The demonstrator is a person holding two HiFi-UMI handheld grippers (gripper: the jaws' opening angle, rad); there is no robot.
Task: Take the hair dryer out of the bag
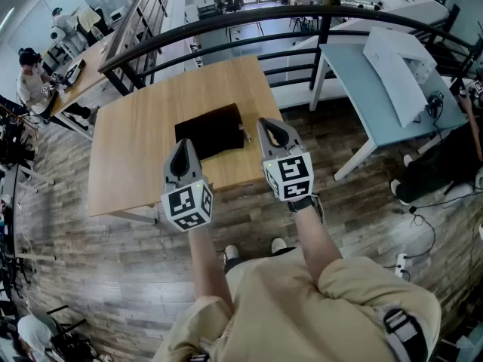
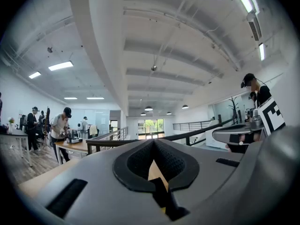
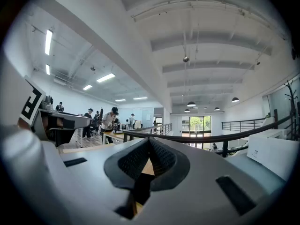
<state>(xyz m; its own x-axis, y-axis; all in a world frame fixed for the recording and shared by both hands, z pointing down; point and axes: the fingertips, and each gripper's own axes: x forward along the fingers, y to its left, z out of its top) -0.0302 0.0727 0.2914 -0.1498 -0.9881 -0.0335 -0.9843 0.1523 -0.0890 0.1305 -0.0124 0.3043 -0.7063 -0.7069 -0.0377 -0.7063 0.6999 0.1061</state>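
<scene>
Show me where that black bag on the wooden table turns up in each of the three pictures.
Head view: the black bag lies mid-picture on the wooden table.
Left gripper view: not in it.
Right gripper view: not in it.
Shared landmark: the curved black railing beyond the table shows in all three.

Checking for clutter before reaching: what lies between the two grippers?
Head view: the near edge of the black bag and bare wooden table lie between the left gripper and the right gripper.

bag (image 1: 210, 130): black; table (image 1: 128, 157): pale wood; left claw (image 1: 182, 145), right claw (image 1: 268, 124): grey, black-and-white square patterns
</scene>
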